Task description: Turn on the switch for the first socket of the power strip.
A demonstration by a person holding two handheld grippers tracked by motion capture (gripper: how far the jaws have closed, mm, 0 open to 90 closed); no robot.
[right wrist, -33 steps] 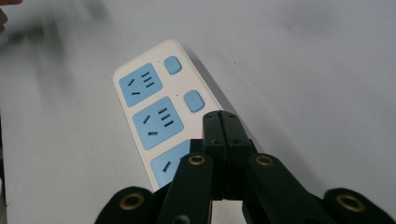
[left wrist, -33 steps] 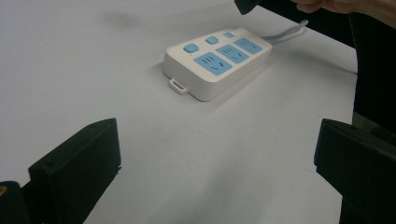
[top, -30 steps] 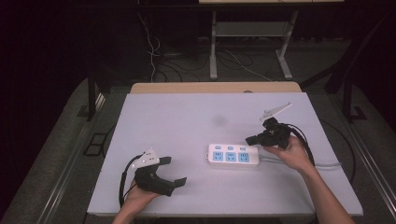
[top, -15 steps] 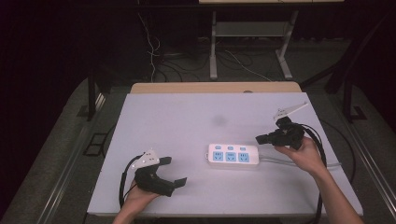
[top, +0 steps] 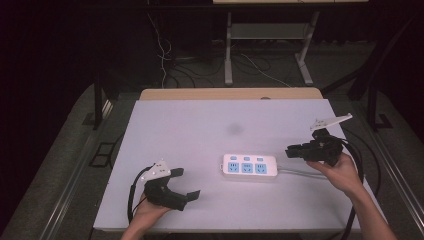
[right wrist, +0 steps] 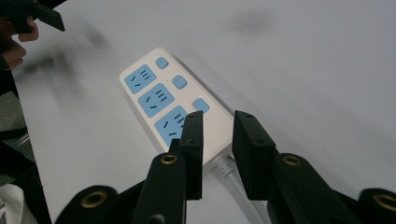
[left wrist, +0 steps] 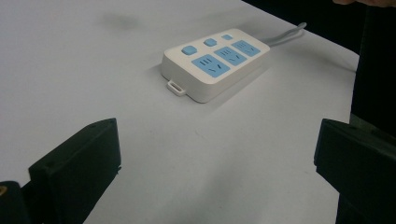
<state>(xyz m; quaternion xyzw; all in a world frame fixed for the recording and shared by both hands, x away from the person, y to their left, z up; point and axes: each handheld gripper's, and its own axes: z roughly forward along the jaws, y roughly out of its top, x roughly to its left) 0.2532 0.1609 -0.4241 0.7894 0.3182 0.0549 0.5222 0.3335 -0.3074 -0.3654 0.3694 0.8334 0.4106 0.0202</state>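
Note:
A white power strip (top: 250, 165) with three blue sockets and three blue buttons lies flat on the white table (top: 200, 125), right of the middle. Its grey cable (top: 300, 172) runs off to the right. My right gripper (top: 294, 151) hovers just beyond the strip's cable end, jaws pointing left at it. The right gripper view has the strip (right wrist: 159, 98) right ahead of my right gripper (right wrist: 218, 126), whose jaws stand a narrow gap apart with nothing between them. My left gripper (top: 185, 183) rests wide open and empty near the front left edge. Farther off in the left gripper view lies the strip (left wrist: 217, 63).
A wooden board (top: 230, 94) borders the table's far edge. Beyond it, cables (top: 165, 60) and a metal stand (top: 270, 35) sit on the dark floor. Black cables (top: 362, 165) trail from the right gripper across the table's right edge.
My right gripper has drawn back to the right, away from the strip's cable end. The left gripper and the strip have stayed put.

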